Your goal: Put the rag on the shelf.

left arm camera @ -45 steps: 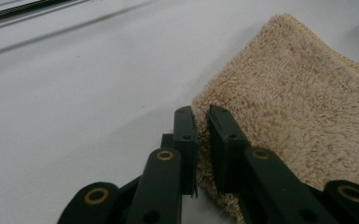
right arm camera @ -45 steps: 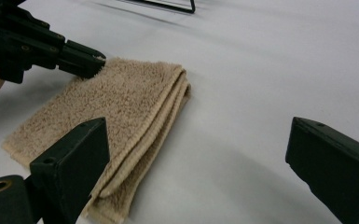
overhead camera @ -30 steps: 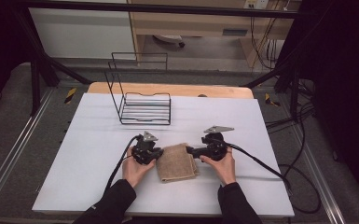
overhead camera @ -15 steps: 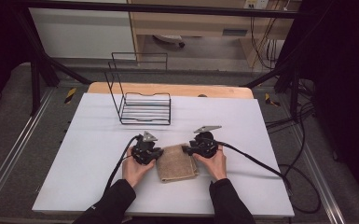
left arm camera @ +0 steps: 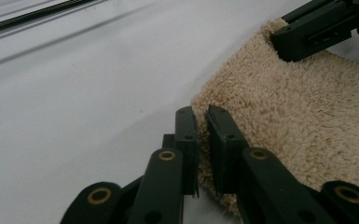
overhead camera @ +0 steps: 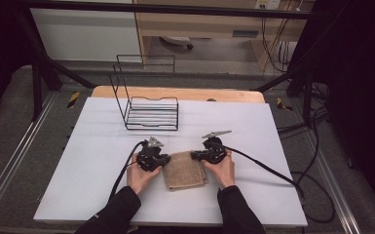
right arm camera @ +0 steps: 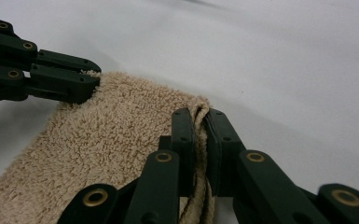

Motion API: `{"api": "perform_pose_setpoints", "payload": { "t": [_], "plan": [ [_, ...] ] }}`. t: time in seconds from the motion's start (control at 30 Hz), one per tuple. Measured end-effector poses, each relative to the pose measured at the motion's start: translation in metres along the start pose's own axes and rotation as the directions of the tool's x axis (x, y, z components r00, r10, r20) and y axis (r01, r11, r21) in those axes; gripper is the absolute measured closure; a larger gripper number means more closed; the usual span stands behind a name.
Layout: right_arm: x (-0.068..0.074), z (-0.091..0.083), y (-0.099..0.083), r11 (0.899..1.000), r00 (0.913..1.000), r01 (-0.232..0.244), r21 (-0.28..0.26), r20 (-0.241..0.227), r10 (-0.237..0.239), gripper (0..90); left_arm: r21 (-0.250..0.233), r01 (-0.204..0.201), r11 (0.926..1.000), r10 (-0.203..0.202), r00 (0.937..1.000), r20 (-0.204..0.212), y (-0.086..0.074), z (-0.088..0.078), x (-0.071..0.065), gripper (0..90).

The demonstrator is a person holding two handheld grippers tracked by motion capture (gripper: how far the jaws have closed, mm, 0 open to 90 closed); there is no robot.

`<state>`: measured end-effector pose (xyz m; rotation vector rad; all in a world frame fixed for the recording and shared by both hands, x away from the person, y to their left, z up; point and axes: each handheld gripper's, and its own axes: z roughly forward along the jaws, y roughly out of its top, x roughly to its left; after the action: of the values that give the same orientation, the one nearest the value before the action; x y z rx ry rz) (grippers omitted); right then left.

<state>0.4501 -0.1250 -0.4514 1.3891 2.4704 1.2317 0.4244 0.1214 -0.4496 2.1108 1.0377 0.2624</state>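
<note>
- Towel [overhead camera: 185, 169] lies folded near bench [overhead camera: 92, 146] front edge, centre.
- Left claw [overhead camera: 161, 161] clamped on its left far corner.
- Right claw [overhead camera: 196, 156] just closed, pinching right far corner.

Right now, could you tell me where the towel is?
In the high view, the tan towel lies near the table's front edge, pinched between the left gripper and right gripper.

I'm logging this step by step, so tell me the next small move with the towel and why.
Probably lift both corners together. The left gripper is shut on the near-left corner of the tan towel, and the right gripper, whose jaws have just been closing, now pinches folded cloth at the opposite corner. The towel lies flat on the white table, so raising comes next.
</note>
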Motion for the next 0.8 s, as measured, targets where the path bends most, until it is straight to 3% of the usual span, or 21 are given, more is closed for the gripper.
{"api": "perform_pose_setpoints", "payload": {
  "t": [0.27,0.57,0.8],
  "plan": [
    [0.006,-0.014,0.0,0.999,0.9998,0.02,-0.049,0.003,-0.02,83.6,-0.052,0.024,0.9984,-0.022,0.999,0.038,0.002,-0.01,0.002,84.6],
    [0.019,-0.038,-0.003,0.987,0.9978,0.066,-0.148,0.01,-0.065,83.5,-0.108,0.01,0.9941,-0.003,0.9976,0.069,0.008,-0.027,-0.003,84.9],
    [0.024,-0.047,-0.005,0.98,0.9967,0.08,-0.181,0.006,-0.081,83.5,-0.138,0.0,0.9905,0.011,0.9964,0.084,0.011,-0.037,-0.007,85.1]
  ]
}}
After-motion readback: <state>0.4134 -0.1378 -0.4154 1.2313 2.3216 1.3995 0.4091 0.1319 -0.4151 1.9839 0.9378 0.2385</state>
